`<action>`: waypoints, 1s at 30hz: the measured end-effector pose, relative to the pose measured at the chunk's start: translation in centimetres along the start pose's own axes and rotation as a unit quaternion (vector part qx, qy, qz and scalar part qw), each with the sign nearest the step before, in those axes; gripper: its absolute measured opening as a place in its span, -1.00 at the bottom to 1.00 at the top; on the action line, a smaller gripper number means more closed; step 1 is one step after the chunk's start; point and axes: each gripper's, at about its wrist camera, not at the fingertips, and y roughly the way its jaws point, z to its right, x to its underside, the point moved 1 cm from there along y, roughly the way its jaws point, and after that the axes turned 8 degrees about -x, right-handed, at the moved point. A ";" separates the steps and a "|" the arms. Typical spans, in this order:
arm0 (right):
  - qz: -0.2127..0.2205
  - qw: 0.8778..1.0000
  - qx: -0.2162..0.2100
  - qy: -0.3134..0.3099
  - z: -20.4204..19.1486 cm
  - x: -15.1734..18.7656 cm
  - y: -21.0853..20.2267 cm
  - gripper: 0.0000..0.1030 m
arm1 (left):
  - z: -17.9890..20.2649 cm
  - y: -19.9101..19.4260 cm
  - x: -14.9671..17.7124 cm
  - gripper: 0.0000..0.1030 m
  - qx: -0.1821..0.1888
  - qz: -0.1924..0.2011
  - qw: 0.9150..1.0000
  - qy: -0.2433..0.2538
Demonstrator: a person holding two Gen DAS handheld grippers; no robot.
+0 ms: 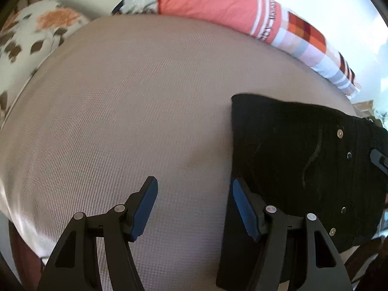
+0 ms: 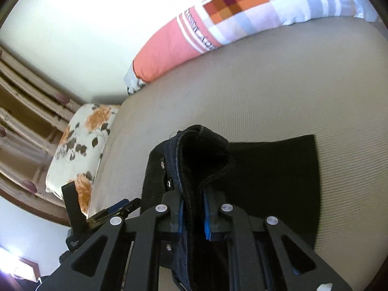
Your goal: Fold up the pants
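Observation:
Black pants (image 1: 300, 160) lie folded on a beige mattress (image 1: 126, 111), at the right of the left wrist view, with metal rivets showing. My left gripper (image 1: 194, 194) is open and empty, hovering over the mattress just left of the pants' edge. In the right wrist view my right gripper (image 2: 194, 208) is shut on the thick waistband of the pants (image 2: 203, 160), which bulges up between the blue pads; the rest of the pants (image 2: 278, 181) lies flat on the mattress (image 2: 266, 92). The right gripper's tip shows at the right edge of the left wrist view (image 1: 378, 160).
A long pink and checked pillow (image 1: 218, 2) lies along the far edge of the bed, also in the right wrist view (image 2: 218, 29). A floral pillow (image 1: 31, 43) sits at the left end (image 2: 80, 145). A white wall stands behind. The left gripper shows at lower left (image 2: 109, 211).

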 end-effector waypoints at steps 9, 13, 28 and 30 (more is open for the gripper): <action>0.013 0.994 0.065 0.084 8.2 1.0 -1.1 -0.78 | 5.3 -0.7 -1.7 0.27 0.014 0.026 0.997 0.069; 0.009 0.993 0.080 0.090 10.5 1.5 0.2 -0.68 | 6.9 1.6 -1.1 0.28 0.011 0.003 0.996 0.093; -0.007 0.989 0.118 0.089 8.9 3.2 -1.4 -0.51 | 6.5 2.2 0.3 0.47 0.021 -0.005 0.996 0.085; -0.003 0.989 0.114 0.098 8.8 3.8 -1.9 -0.51 | 6.4 1.9 0.7 0.47 0.026 -0.013 0.997 0.078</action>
